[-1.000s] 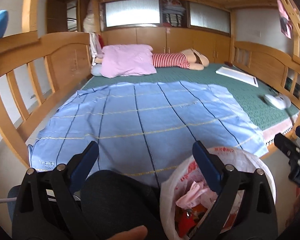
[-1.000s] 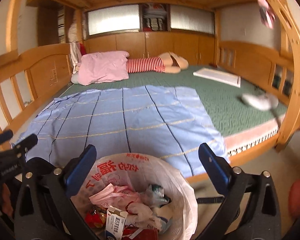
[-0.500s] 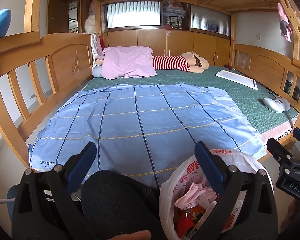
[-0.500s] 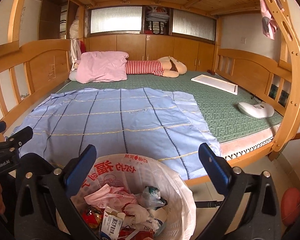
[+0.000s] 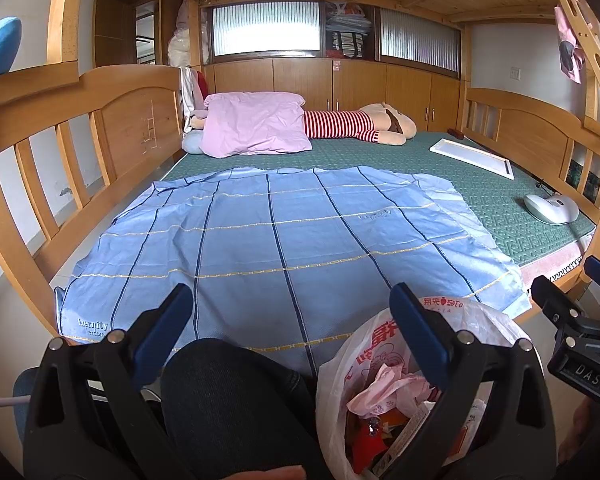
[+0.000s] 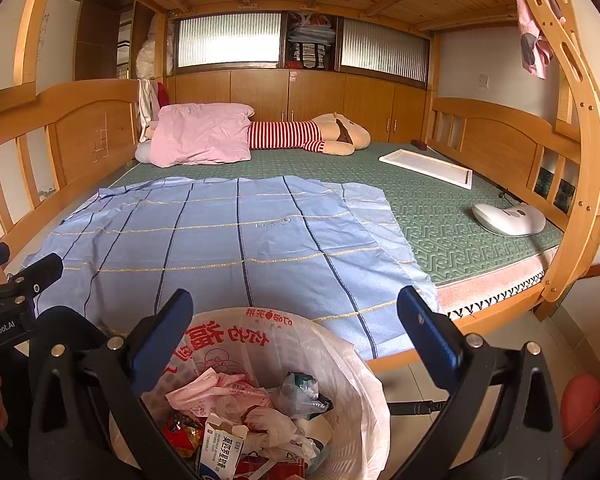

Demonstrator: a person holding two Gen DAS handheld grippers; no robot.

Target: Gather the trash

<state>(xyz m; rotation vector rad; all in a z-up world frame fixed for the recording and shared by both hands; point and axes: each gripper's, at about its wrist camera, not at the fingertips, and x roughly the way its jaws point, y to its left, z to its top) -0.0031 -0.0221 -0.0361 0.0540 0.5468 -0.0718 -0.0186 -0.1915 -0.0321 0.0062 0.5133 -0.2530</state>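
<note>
Left tongs (image 5: 290, 332): black plastic clamp-style arms with silver rivets and triangular cut-outs, tipped with blue pads (image 5: 164, 330); right tongs (image 6: 294, 336) are the same build, black frame, silver rivets, blue pads (image 6: 428, 336). Seen from the side, the left unit's black body carries white "GenRobot.AI" lettering, the right one's a label reading "DAS". Person wears dark, near-black fabric over the knee (image 5: 228, 404); a black cable (image 6: 416, 407) runs by the right tongs.

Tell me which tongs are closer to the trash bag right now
Right. The right tongs hang open directly above the trash bag, its mouth between the fingers. The left tongs, also open, sit off to its left, over the person's knee.
</note>
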